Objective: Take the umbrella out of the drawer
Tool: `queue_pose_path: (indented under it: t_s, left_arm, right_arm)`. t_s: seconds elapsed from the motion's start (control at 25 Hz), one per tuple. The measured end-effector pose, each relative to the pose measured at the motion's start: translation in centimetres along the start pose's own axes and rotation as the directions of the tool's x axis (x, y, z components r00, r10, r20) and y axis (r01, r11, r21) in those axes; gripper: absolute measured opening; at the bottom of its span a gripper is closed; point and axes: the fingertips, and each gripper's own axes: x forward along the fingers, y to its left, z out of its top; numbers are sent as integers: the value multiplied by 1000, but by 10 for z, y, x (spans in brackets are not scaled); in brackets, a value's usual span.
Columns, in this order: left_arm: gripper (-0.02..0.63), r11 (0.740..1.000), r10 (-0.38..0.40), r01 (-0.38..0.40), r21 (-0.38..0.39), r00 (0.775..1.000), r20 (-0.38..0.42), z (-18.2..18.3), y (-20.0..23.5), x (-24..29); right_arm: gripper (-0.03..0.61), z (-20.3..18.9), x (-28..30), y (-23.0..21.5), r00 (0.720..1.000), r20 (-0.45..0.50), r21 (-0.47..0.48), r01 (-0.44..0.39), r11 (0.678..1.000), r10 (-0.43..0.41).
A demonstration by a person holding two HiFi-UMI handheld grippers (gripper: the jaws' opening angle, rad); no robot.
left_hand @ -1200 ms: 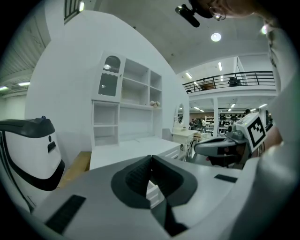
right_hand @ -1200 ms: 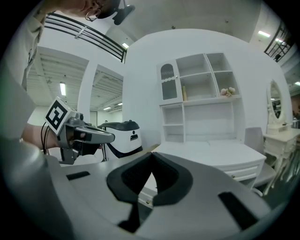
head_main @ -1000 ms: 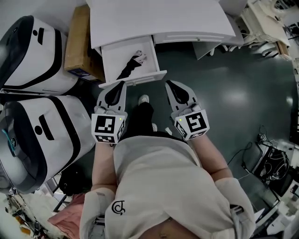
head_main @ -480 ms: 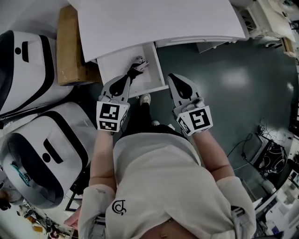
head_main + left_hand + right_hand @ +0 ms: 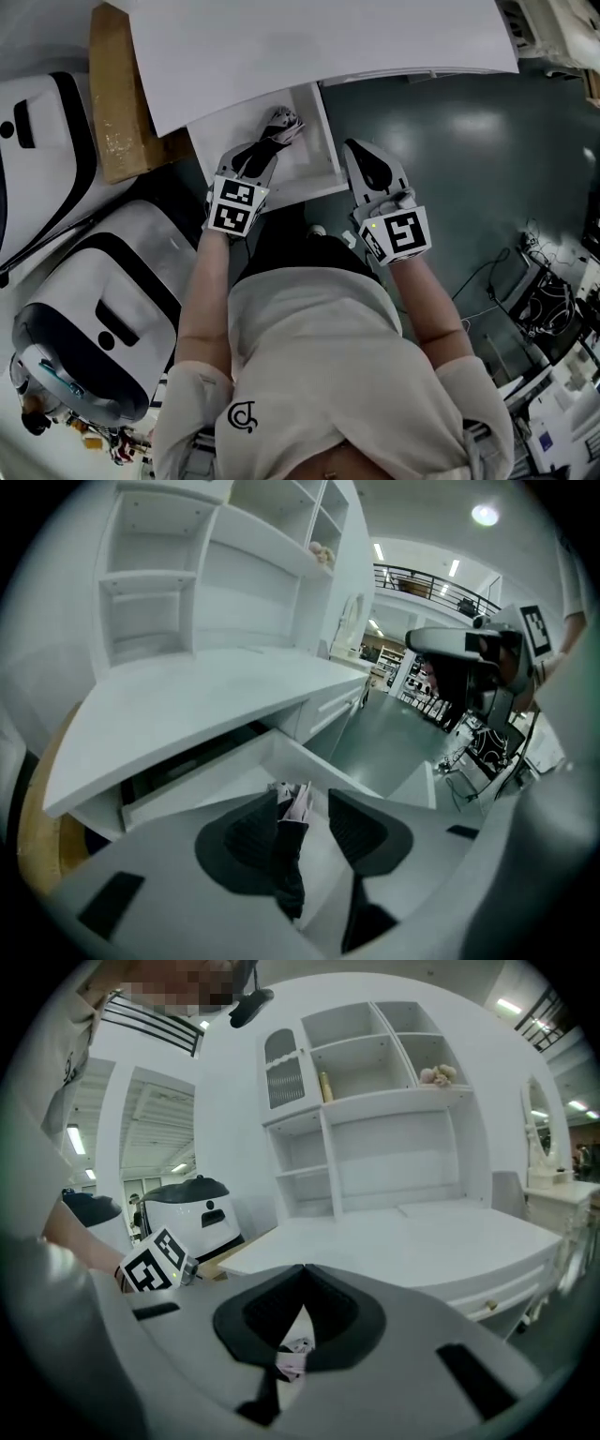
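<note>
White tabletop spans the top of the head view. Beneath its front edge a white drawer stands pulled out, and the tabletop covers the drawer's rear part.

Left tool reaches down into the drawer. Its jaws are opening and stand apart to either side of the umbrella. Right tool hangs just outside the drawer's right wall with its jaw tips together and nothing between them.

The umbrella, folded and dark with a pale end, lies on the drawer floor and runs lengthwise between the left tool's pads. In the head view the left tool covers its near end. Whether the left-hand pad touches the fabric cannot be determined; the right-hand pad is clear of it.
</note>
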Motion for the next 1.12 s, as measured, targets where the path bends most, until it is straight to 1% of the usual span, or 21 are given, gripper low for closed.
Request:
queue_pose_path:
  t_s: [0.12, 0.16, 0.36, 0.48, 0.64, 0.8, 0.92, 1.0, 1.12]
  left_arm:
    - [261, 999, -33, 31, -18, 997, -63, -18, 6, 26]
    - [281, 999, -44, 42, -21, 996, -77, -22, 7, 34]
    - [326, 996, -91, 88, -24, 987, -133, -32, 6, 66]
    - [356, 996, -91, 90, -18, 982, -165, -39, 7, 84]
    - [382, 995, -95, 96, -4, 970, -223, -52, 8, 111]
    - [396, 996, -78, 90, 28, 955, -285, -68, 9, 135]
    - [403, 996, -40, 63, 62, 948, -316, -76, 13, 149]
    - [403, 997, -16, 39, 65, 942, -334, -81, 18, 156]
    - [403, 999, 18, -2, 48, 939, -345, -87, 25, 164]
  right_arm:
    - [6, -10, 9, -10, 1000, -21, 20, 17, 1000, -17]
    - [6, -13, 12, -14, 999, -25, 27, 22, 999, -21]
    - [6, -26, 28, -26, 999, -46, 55, 31, 998, -28]
    - [6, -31, 37, -28, 998, -63, 69, 29, 997, -25]
    - [6, -37, 47, -30, 997, -76, 74, 26, 997, -20]
    - [6, -42, 52, -32, 997, -78, 92, 32, 995, -25]
    - [6, -47, 54, -35, 996, -87, 109, 31, 994, -22]
    - [6, -55, 55, -38, 994, -103, 110, 30, 993, -19]
    - [6, -64, 56, -42, 992, -126, 118, 25, 993, -10]
